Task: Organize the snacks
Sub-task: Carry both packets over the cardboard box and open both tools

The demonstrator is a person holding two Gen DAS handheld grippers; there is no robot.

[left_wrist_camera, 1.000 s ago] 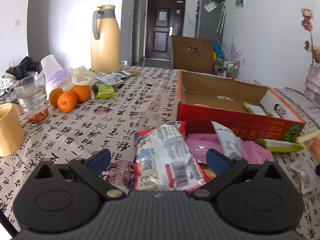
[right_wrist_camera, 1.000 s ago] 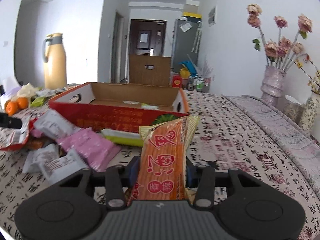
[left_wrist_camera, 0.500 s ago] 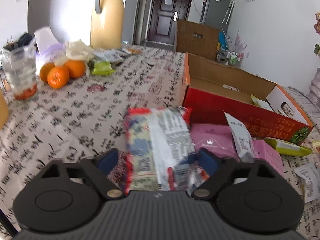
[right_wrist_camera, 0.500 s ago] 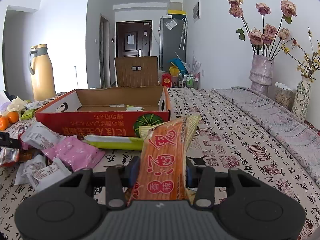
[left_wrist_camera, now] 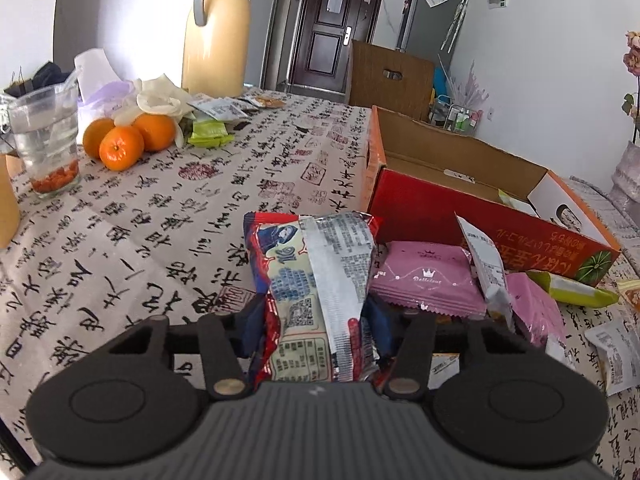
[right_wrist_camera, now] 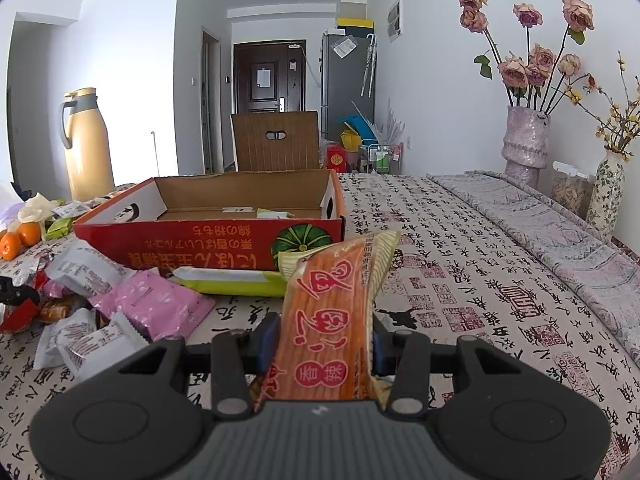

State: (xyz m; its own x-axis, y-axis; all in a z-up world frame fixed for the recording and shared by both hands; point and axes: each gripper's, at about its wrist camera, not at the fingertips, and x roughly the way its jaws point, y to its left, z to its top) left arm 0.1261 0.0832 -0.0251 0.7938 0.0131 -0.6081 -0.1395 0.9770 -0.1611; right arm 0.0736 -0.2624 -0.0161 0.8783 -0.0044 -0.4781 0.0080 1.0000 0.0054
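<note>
My left gripper point(left_wrist_camera: 316, 320) is shut on a red and silver snack packet point(left_wrist_camera: 316, 280), held just above the tablecloth, left of the red cardboard box point(left_wrist_camera: 480, 216). My right gripper point(right_wrist_camera: 320, 336) is shut on an orange snack packet point(right_wrist_camera: 332, 316) and holds it upright, in front of the same open box point(right_wrist_camera: 208, 240). Pink packets point(left_wrist_camera: 424, 280) and white packets point(right_wrist_camera: 84, 340) lie loose in front of the box. A green packet point(right_wrist_camera: 232, 280) lies against its front wall.
A yellow thermos jug point(left_wrist_camera: 216, 28), oranges point(left_wrist_camera: 120, 144), a plastic cup point(left_wrist_camera: 46, 140) and small packets stand at the far left. Two flower vases point(right_wrist_camera: 524, 144) stand at the right on a grey runner. A brown carton point(right_wrist_camera: 276, 140) stands behind the table.
My left gripper has closed on the red and silver packet and lifted it off the cloth. My right gripper keeps its hold on the orange packet and has shifted slightly.
</note>
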